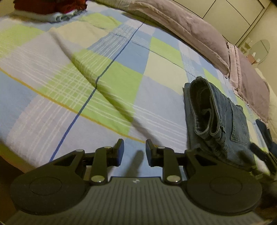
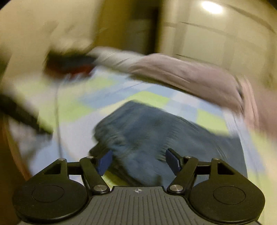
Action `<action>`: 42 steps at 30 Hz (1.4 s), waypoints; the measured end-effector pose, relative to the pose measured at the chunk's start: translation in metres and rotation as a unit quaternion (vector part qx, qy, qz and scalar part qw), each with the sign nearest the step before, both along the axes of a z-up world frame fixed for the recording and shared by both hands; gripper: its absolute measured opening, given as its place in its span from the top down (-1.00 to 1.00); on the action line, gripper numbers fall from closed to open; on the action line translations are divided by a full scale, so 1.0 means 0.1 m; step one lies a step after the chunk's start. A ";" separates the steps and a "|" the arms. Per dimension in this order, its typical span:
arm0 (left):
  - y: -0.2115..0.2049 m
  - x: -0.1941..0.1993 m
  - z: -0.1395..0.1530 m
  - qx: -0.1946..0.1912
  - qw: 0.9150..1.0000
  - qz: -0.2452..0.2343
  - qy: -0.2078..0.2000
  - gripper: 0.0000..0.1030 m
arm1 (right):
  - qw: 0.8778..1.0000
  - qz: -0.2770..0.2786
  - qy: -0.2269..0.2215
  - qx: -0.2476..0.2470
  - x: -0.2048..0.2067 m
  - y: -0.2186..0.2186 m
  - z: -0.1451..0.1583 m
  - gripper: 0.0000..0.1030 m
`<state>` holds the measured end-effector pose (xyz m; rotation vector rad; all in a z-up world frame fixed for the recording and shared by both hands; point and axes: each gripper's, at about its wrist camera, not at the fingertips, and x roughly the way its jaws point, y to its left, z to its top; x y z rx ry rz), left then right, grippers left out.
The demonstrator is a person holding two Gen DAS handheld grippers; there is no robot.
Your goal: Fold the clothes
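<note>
A pair of blue jeans (image 1: 216, 117) lies folded into a thick bundle on the checked bedspread (image 1: 86, 69), at the right of the left wrist view. My left gripper (image 1: 134, 147) hovers over bare bedspread to the left of the jeans, open with nothing between its fingers. The right wrist view is heavily blurred. In it the folded jeans (image 2: 155, 131) lie just ahead of and below my right gripper (image 2: 138, 159), whose blue pads stand wide apart and hold nothing. A dark blurred shape at the right edge of the left wrist view looks like the other gripper (image 1: 263, 155).
A mauve quilt (image 1: 190, 29) and pillows (image 1: 251, 90) run along the far side of the bed. A pile of red and pale clothes (image 1: 52, 8) sits at the far left corner. Cupboard doors (image 1: 225, 10) stand behind the bed. A dark garment (image 1: 264, 131) lies at the right edge.
</note>
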<state>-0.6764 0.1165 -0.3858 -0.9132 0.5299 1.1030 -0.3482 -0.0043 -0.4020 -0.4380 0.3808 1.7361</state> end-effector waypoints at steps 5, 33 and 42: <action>-0.11 0.41 0.43 0.085 0.991 -0.094 -0.036 0.84 | 0.973 -0.188 0.128 -0.049 0.89 -0.14 0.18 0.45; -0.43 1.49 0.62 0.088 0.984 -0.108 0.114 0.46 | 0.958 -0.243 0.113 -0.103 1.04 -0.48 0.28 -0.48; -0.87 1.26 0.83 0.101 0.983 -0.111 0.107 0.41 | 0.958 -0.245 0.107 -0.108 0.83 -0.85 0.51 -0.48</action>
